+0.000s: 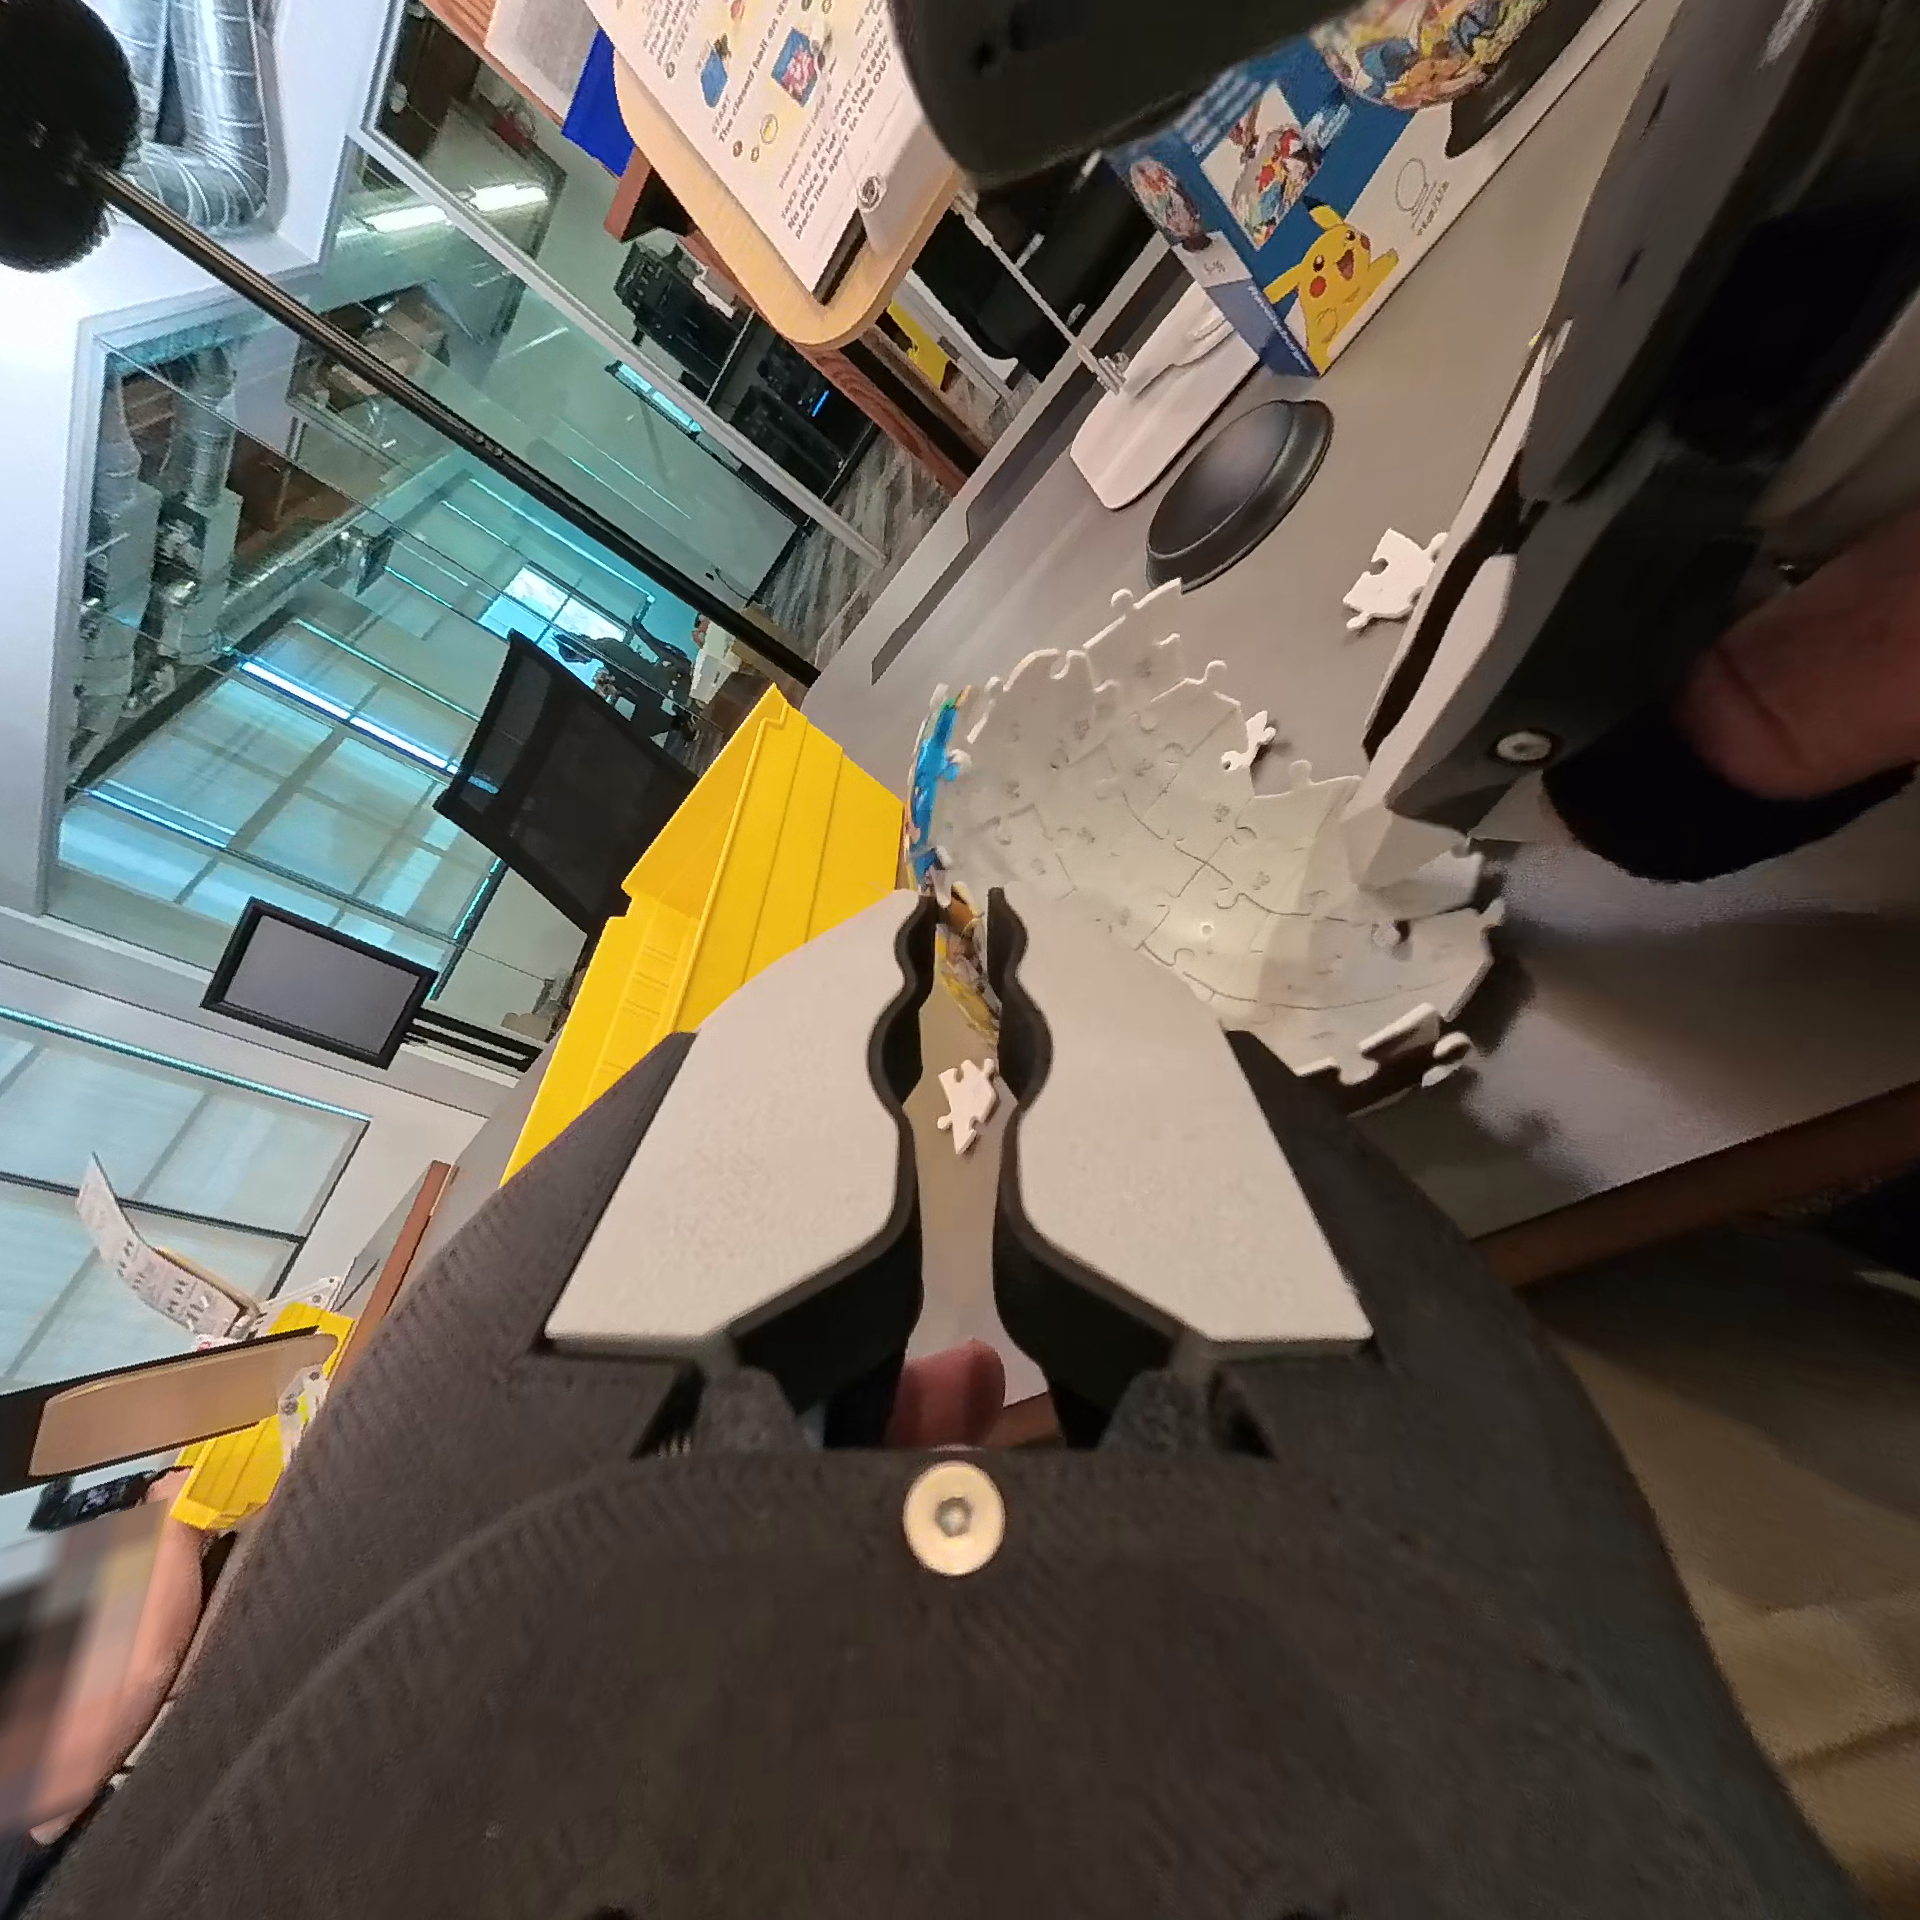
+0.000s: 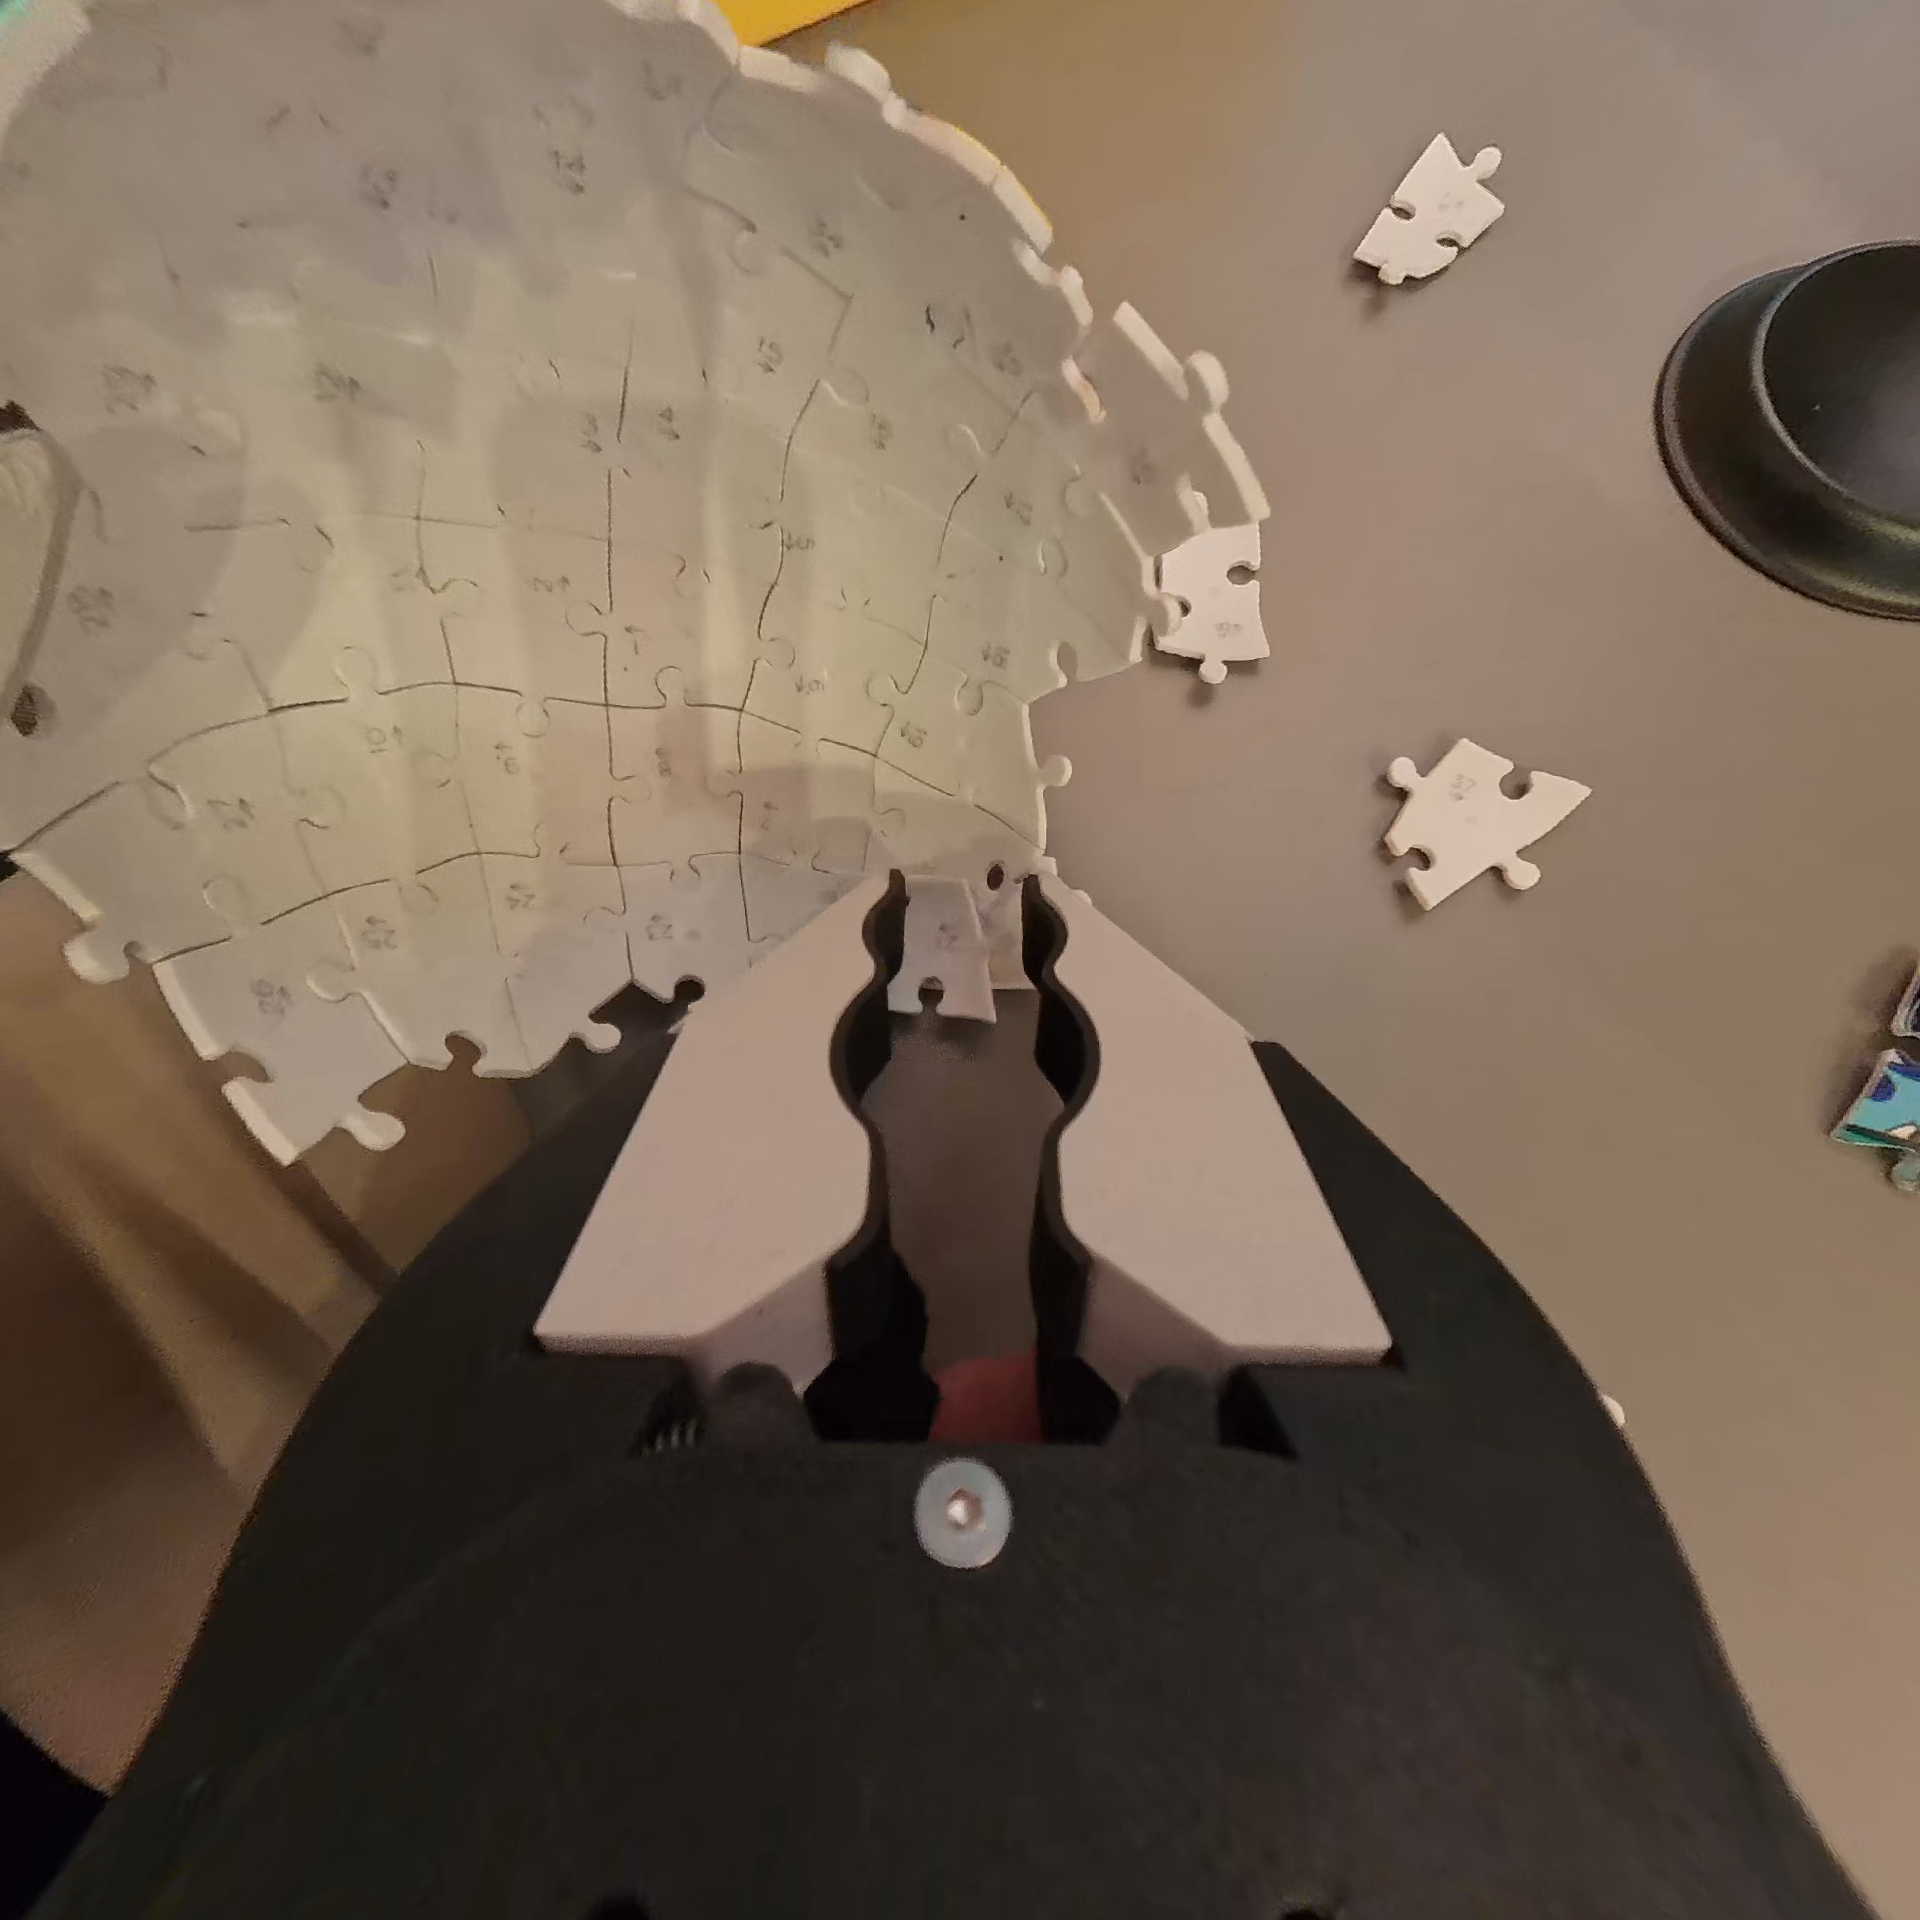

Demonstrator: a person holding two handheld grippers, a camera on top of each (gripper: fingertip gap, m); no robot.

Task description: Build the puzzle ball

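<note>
A half-built puzzle ball shell [image 2: 540, 499], white inside up, fills the right wrist view's upper left. The right gripper [image 2: 958, 883] pinches a piece [image 2: 948, 951] at its lower rim; the left gripper [image 1: 958, 914] clamps its far rim. Loose pieces [image 2: 1481, 821] lie on bare grey table [image 2: 1299, 1039] at right.

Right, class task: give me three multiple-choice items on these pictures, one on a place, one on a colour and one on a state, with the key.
1. Where is the black stand?
A. on the table, apart from the puzzle shell
B. inside the shell
C. held by a gripper

2. What colour is the bin behind the shell?
A. red
B. yellow
C. green

3. What is the right gripper doing?
A. hanging open over the table
B. shut on a white piece at the shell's rim
C. gripping the stand

Key:
1 A: bare table shows between stand and shell.
2 B: it shows yellow in the left wrist view.
3 B: the piece sits between its fingertips.
</note>
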